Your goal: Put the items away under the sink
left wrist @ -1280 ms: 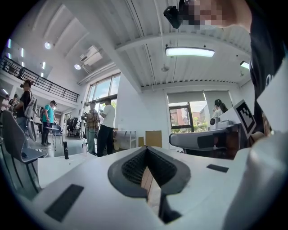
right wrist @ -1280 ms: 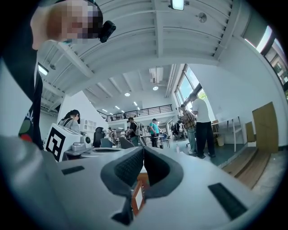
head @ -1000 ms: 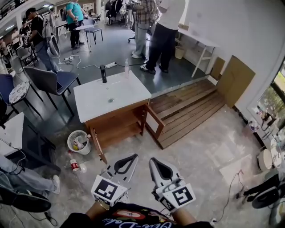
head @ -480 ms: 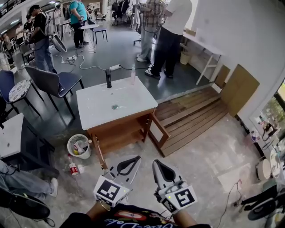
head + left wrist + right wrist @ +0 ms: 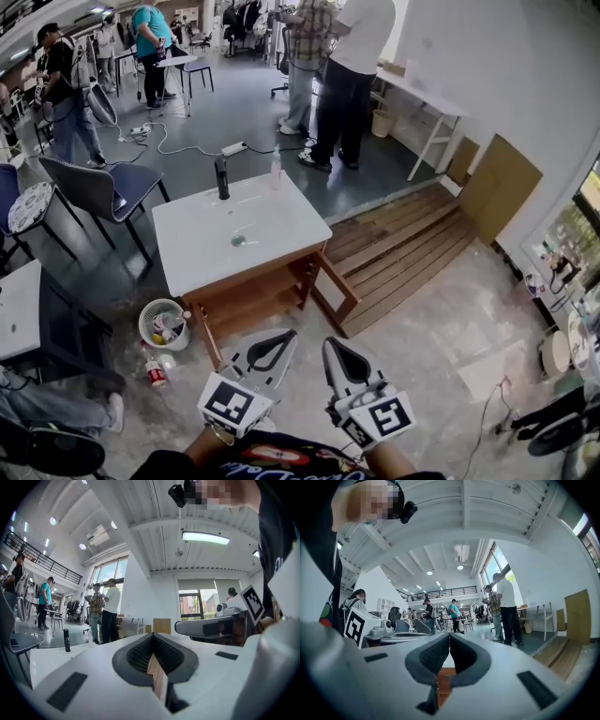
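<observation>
Head view: I read the left gripper (image 5: pixel 284 337) and the right gripper (image 5: pixel 329 345) side by side, both clenched on nothing. The sink vanity (image 5: pixel 202 239) stands well ahead of their tips with its door (image 5: pixel 336 277) open and a pink bottle (image 5: pixel 276 167) beside the faucet (image 5: pixel 221 177) on top. Left gripper view: the left gripper (image 5: pixel 152 637) has its jaws pressed together and empty, with the faucet (image 5: pixel 66 640) and the bottle (image 5: pixel 90 638) ahead and left of the tips. Right gripper view: the right gripper (image 5: pixel 448 637) has its jaws shut tip to tip and empty, with the vanity's wood (image 5: pixel 443 681) visible beyond them.

A pinkish bottle (image 5: pixel 276 169) stands upright at the far edge of the white sink (image 5: pixel 202 246) — its wooden cabinet doors (image 5: pixel 336 274) open.
</observation>
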Demonstrator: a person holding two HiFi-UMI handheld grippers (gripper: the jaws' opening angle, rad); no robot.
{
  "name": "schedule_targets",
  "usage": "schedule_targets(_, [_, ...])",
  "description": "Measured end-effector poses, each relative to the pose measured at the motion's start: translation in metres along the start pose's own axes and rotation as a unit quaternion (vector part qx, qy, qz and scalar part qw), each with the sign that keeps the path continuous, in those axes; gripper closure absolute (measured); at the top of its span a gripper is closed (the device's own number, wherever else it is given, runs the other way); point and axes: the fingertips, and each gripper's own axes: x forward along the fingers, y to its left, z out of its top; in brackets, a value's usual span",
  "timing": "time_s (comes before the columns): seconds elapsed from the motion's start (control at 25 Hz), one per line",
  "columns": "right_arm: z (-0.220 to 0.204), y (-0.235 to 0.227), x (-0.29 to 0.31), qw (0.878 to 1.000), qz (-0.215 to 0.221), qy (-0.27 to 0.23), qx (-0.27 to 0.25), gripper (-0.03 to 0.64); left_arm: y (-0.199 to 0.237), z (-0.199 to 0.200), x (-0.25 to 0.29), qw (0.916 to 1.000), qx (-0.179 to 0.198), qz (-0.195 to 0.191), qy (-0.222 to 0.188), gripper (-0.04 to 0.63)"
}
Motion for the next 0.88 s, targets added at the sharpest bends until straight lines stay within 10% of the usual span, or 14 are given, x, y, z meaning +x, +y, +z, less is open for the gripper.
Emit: schedule_targets(0.88, [0.0,0.018,0.106,1.0,0.02,-0.007,-0.002,0.609,0.108,0.005,-0.004,0.9997,0.01,0.021,-0.01,0.588])
